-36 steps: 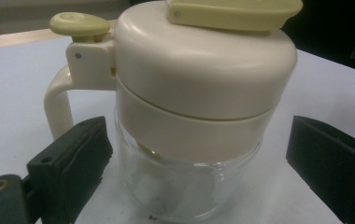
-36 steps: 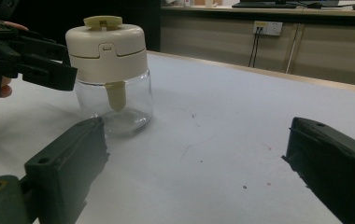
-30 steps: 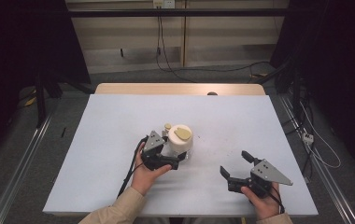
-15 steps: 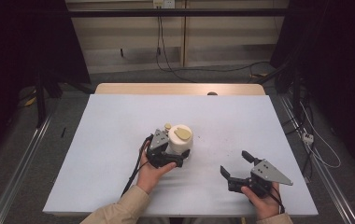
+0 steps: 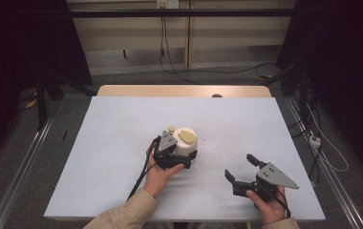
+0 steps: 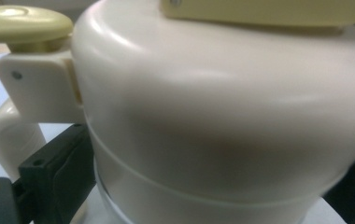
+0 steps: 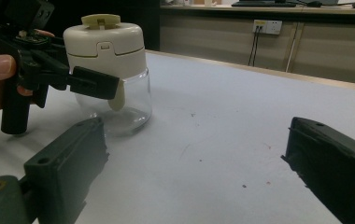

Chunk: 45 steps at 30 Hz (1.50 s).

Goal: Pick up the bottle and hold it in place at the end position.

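The glass jar [image 7: 119, 100] with its cream lid [image 5: 185, 140] is clasped at the lid by the left hand-held gripper [image 5: 179, 160]. Being fragile and slippery, it is best gripped there. The right hand-held gripper [image 5: 239, 168] is held wide, empty.

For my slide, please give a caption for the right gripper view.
Left gripper clasps a cream-lidded clear glass jar while the open right gripper waits nearby.

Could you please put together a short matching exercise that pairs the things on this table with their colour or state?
Things:
1. left gripper
2. right gripper
3. jar lid
4. jar body

States:
A. clear glass
B. open, apart from the jar
C. cream plastic
D. jaws around the jar

Pairs: 1-D, 2-B, 3-C, 4-A
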Each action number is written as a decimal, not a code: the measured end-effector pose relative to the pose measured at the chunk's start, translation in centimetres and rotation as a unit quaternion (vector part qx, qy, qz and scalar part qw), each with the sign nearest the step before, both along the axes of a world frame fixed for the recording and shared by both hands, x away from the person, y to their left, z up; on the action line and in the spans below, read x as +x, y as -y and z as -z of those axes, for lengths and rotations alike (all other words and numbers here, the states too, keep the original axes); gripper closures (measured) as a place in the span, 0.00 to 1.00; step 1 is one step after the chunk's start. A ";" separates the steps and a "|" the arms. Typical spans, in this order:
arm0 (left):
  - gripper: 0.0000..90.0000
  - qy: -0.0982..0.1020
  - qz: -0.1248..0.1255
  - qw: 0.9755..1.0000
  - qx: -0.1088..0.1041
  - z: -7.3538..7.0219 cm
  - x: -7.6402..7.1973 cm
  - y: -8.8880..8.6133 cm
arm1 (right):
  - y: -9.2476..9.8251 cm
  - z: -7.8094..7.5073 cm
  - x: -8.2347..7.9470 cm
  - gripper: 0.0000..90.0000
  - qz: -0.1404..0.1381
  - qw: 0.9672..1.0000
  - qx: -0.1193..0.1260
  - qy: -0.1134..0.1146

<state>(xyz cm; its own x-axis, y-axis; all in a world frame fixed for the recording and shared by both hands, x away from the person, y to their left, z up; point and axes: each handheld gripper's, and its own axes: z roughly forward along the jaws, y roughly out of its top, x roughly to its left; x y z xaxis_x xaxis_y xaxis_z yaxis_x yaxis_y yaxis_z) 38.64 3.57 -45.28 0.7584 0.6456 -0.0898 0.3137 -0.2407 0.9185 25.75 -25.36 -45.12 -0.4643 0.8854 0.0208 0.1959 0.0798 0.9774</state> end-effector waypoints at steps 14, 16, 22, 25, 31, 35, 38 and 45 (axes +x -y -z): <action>0.04 0.016 -0.016 1.000 -0.004 0.3 0.1 0.8 | 0.0 0.1 0.0 0.05 0.000 1.000 -0.002 0.000; 0.04 0.021 -0.015 1.000 0.000 0.3 0.1 0.8 | 0.0 0.1 0.0 0.05 0.000 1.000 -0.001 -0.001; 0.05 0.024 -0.017 1.000 -0.001 0.4 0.0 0.9 | 0.1 0.1 0.0 0.05 0.000 1.000 -0.001 0.000; 0.05 0.029 -0.017 0.999 0.002 0.3 0.0 0.9 | 0.1 0.1 0.0 0.05 -0.001 1.000 0.000 0.000; 0.05 0.034 -0.015 0.999 -0.001 0.4 -0.1 0.9 | 0.0 0.0 0.0 0.05 -0.003 1.000 -0.001 0.002; 0.06 0.040 -0.010 0.999 0.001 0.3 -0.2 0.9 | 0.0 0.0 0.0 0.06 -0.004 1.000 -0.001 0.003; 0.06 0.043 -0.008 0.999 0.004 0.3 -0.2 1.0 | 0.0 0.0 -0.1 0.06 -0.005 1.000 0.000 0.003; 0.06 0.037 -0.009 0.999 -0.001 0.1 -0.2 0.9 | 0.0 0.0 -0.1 0.06 -0.006 1.000 0.001 0.004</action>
<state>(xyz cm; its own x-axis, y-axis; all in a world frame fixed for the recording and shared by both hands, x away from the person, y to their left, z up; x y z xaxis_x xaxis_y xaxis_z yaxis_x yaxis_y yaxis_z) 38.41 2.71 -45.38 0.7513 0.6590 -0.0345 0.2489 -0.2346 0.9397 25.70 -25.38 -45.08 -0.4742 0.8802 0.0180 0.1872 0.0808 0.9790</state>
